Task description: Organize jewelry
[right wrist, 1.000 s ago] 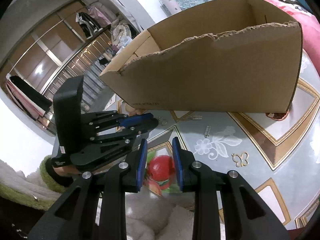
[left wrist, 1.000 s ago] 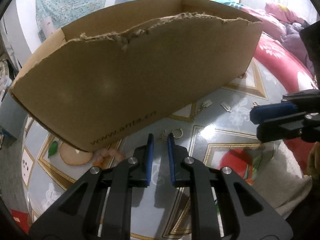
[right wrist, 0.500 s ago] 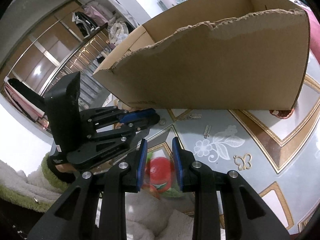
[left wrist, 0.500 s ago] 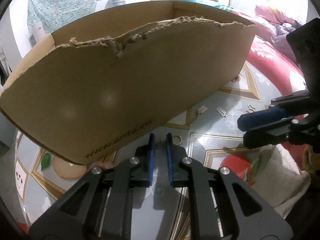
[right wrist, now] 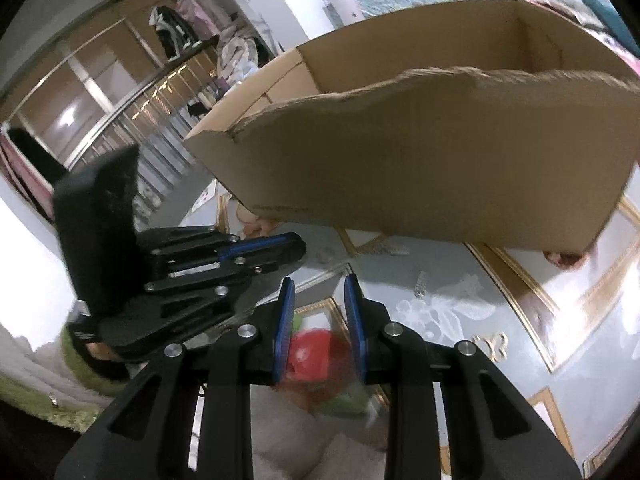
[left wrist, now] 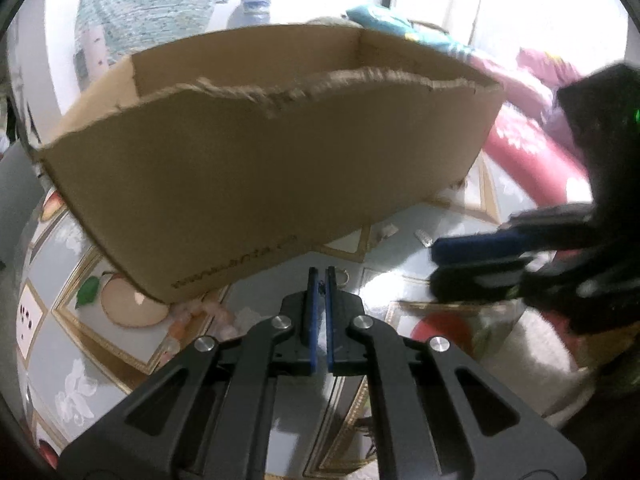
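A torn-edged cardboard box point(left wrist: 248, 168) stands on the patterned table; it also shows in the right wrist view point(right wrist: 440, 152). My left gripper point(left wrist: 321, 276) is nearly shut, with something small and dark between its blue pads; a ring point(left wrist: 342, 279) lies on the table just beyond the tips. Small silver pieces point(left wrist: 423, 237) lie by the box's front. My right gripper point(right wrist: 319, 292) is open and empty above the table. A silver clip point(right wrist: 420, 282) and a gold butterfly piece point(right wrist: 493, 345) lie ahead of it. The left gripper point(right wrist: 280, 246) appears at its left.
The table's glossy cloth point(left wrist: 100, 360) has gold-framed fruit prints. A red and pink bedspread point(left wrist: 532, 160) lies to the right behind the box. White fleece point(left wrist: 532, 356) sits at the table's near edge.
My left gripper has closed from a narrow gap to nearly shut and lifted back; the box looks farther and its inside shows. The right gripper has shifted towards the left one.
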A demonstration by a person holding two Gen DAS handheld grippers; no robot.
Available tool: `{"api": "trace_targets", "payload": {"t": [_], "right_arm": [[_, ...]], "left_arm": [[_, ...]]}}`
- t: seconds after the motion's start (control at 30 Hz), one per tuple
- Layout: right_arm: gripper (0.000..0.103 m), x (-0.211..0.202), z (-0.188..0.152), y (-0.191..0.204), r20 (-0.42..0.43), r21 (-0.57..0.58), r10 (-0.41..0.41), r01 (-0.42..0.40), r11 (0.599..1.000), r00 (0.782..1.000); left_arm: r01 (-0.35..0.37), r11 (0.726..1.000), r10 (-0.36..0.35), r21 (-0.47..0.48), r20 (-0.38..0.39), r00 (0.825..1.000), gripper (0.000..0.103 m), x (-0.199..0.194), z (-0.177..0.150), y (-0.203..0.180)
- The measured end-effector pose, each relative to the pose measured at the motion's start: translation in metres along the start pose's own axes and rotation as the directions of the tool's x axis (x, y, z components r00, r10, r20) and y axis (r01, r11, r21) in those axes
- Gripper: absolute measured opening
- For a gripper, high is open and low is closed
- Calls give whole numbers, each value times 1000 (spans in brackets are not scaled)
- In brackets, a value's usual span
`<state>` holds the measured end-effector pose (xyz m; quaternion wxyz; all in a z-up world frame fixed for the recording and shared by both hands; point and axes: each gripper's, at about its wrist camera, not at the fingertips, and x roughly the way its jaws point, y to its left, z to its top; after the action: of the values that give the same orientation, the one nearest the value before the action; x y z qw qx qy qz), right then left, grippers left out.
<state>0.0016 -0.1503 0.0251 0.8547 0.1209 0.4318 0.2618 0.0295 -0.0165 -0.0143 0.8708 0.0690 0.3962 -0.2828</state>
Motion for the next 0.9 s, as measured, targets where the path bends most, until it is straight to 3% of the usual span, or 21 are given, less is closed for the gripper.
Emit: {"api": "trace_targets", "payload": {"t": [0.3, 0.6, 0.9], "right_arm": [[25, 36, 4, 17, -26, -67, -93, 91, 994, 995], [18, 49, 8, 30, 35, -172, -247, 250, 953, 968], [17, 54, 5, 37, 59, -196, -297, 303, 933, 953]], "left_arm": [[10, 996, -6, -87, 45, 999, 2, -19, 3, 18], [17, 993, -12, -116, 43, 999, 2, -15, 4, 28], [20, 992, -16, -124, 41, 999, 2, -15, 3, 32]]}}
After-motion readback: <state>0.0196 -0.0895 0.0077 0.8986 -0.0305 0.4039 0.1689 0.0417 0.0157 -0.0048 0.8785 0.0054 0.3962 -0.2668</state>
